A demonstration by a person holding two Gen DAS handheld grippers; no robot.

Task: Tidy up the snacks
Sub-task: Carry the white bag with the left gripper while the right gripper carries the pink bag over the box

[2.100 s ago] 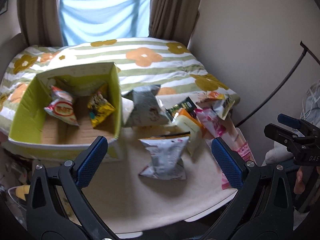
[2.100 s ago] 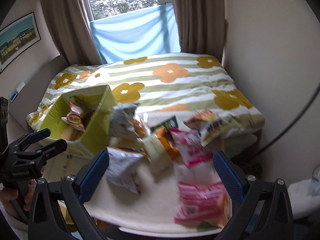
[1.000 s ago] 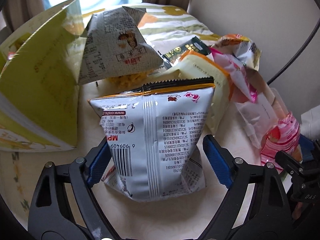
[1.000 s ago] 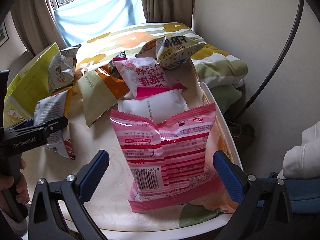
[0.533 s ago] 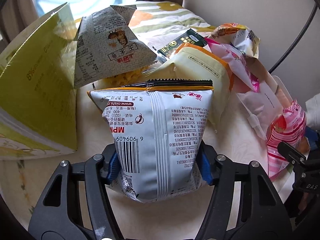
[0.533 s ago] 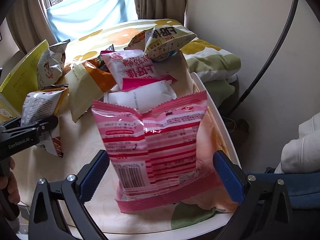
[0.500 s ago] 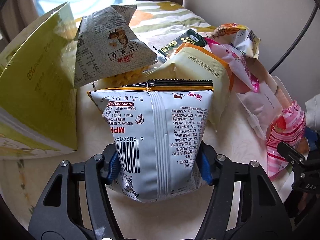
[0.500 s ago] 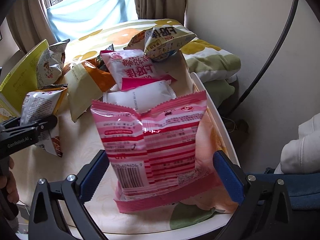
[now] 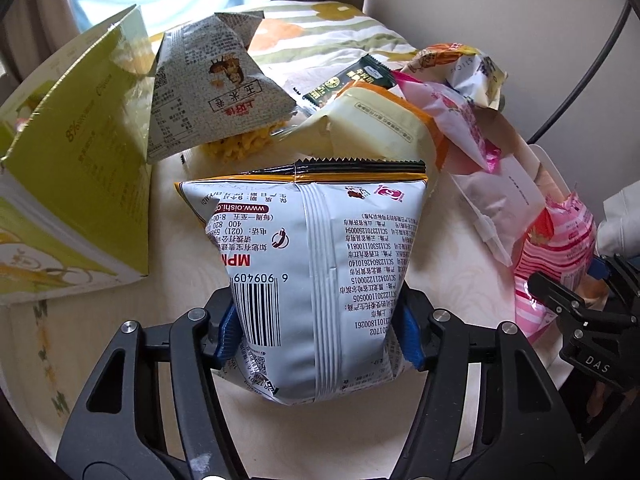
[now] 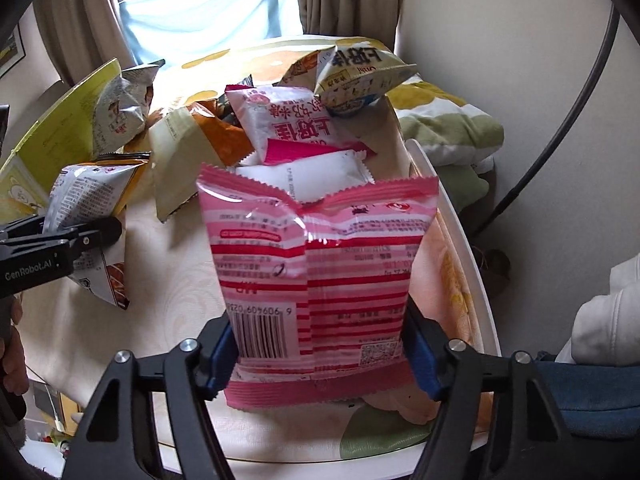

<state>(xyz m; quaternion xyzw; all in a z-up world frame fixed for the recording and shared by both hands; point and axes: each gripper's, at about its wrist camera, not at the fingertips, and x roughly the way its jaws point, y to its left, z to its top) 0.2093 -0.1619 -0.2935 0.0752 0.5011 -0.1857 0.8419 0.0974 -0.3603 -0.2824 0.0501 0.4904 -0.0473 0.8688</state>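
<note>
Two grippers each clamp a snack: the left gripper (image 9: 318,330) squeezes a white chip bag (image 9: 316,264) just right of the yellow-green box (image 9: 76,184); the right gripper (image 10: 320,346) pinches a pink striped bag (image 10: 320,264) farther right of it.

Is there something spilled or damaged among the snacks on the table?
Perhaps. Yellow corn puffs show beneath the grey triangular bag beside the green box, either spilled or seen through a clear panel. Other bags look sealed.

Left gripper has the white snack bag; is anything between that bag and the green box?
Nothing visible on the table between the white snack bag and the green box. The grey triangular bag leans against the box's near wall.
</note>
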